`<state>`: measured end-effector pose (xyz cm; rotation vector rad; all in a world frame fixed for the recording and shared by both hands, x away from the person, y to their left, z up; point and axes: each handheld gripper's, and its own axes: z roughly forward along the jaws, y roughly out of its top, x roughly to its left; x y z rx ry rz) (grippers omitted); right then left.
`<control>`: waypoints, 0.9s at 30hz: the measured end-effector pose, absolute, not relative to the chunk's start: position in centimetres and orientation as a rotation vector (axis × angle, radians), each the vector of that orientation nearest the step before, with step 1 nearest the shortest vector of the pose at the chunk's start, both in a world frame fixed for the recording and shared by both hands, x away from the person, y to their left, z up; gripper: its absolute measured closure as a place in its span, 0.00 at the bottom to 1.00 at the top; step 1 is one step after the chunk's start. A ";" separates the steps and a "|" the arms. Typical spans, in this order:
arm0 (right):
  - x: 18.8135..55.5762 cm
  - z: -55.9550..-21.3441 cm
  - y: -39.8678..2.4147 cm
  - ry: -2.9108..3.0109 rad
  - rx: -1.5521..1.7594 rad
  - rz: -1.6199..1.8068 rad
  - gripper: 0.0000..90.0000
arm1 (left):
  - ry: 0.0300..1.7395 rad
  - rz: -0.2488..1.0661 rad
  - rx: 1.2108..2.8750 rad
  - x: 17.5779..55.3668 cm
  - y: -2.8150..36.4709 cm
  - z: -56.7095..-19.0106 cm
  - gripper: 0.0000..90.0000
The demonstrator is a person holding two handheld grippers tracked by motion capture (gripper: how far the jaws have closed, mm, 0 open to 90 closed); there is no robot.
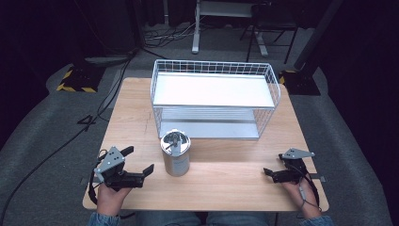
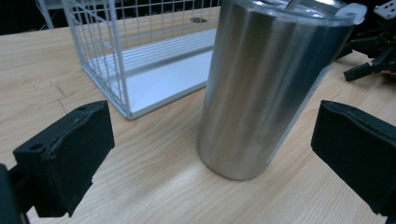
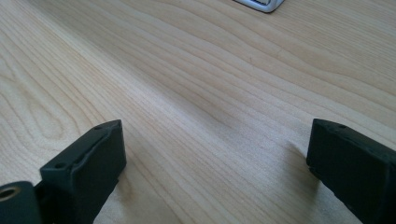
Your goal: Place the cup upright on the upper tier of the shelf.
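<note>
Leftmost, the left gripper is lying on the wooden table, its jaws spread wide and gripping nothing, facing the steel tumbler standing upright just beside it, in front of the white wire basket. Rightward, the right gripper is resting well apart, jaws wide and empty.

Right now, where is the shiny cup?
In the high view the cup stands upright on the table, just in front of the wire rack, a little left of middle, close to the open left gripper.
</note>
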<state>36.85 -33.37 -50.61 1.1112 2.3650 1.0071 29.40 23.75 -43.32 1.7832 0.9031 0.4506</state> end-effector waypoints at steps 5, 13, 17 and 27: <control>36.8 -50.6 -33.4 2.365 1.111 1.007 0.06 | 0.867 0.447 1.792 29.7 22.8 -43.0 0.00; 36.8 -50.6 -33.4 2.364 1.113 1.008 0.06 | 0.814 0.421 1.793 30.5 21.6 -42.7 0.00; 36.8 -50.6 -33.4 2.363 1.112 1.007 0.06 | 0.788 0.406 1.792 31.0 20.8 -42.7 0.00; 36.8 -50.6 -33.4 2.359 1.118 1.009 0.07 | 0.745 0.373 1.800 32.2 18.9 -42.9 0.00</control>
